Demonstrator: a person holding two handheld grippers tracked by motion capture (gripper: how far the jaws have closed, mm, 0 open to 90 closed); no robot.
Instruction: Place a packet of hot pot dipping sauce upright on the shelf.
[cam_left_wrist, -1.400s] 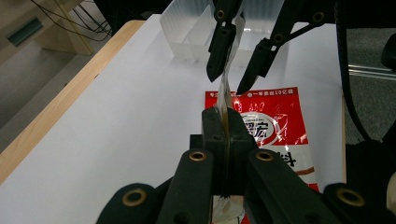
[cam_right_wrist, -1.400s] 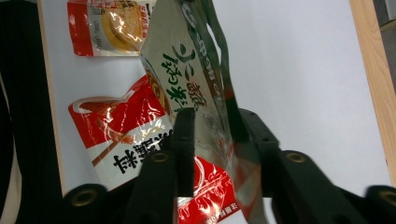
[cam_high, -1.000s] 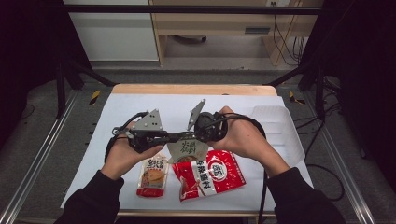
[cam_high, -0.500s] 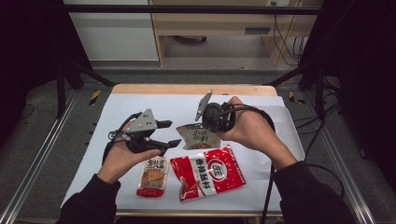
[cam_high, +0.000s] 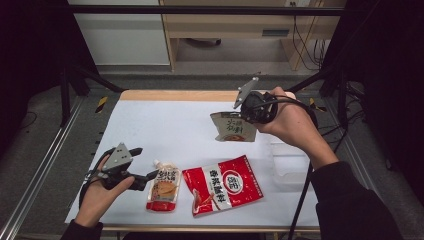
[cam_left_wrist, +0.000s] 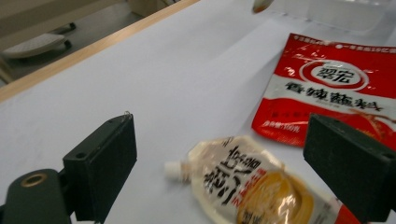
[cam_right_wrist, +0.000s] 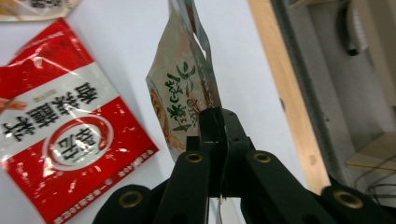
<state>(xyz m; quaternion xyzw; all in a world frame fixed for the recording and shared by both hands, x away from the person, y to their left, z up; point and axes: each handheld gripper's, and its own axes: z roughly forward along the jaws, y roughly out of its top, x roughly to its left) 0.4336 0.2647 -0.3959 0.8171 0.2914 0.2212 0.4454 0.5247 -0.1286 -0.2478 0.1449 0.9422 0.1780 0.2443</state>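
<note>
1. High view: the right gripper (cam_high: 239, 116) is up over the far half of the white table (cam_high: 165, 125), jaws pinched tight on the edge of a tan sauce pouch (cam_high: 233, 127) that dangles clear of the tabletop. The left gripper (cam_high: 146, 162) sits low near the front left corner with its jaws spread wide and nothing between them; they've just been opening. Right next to its tips lies a small spouted pouch (cam_high: 164, 186), and beside that a red seasoning packet (cam_high: 222, 184), both flat on the table. There's a clear plastic tray (cam_high: 290, 160) at the right edge, under the right forearm.

2. Left gripper view: the two black jaws stand far apart, gripping nothing. The spouted pouch (cam_left_wrist: 247, 184) lies on the table ahead of them, spout pointing left, not touched by either jaw. The red packet (cam_left_wrist: 334, 88) is just past it, to the right.

3. Right gripper view: jaws closed hard on the tan pouch (cam_right_wrist: 184, 98), which sticks out past the tips. The red packet (cam_right_wrist: 60, 121) lies on the table off to the left.
</note>
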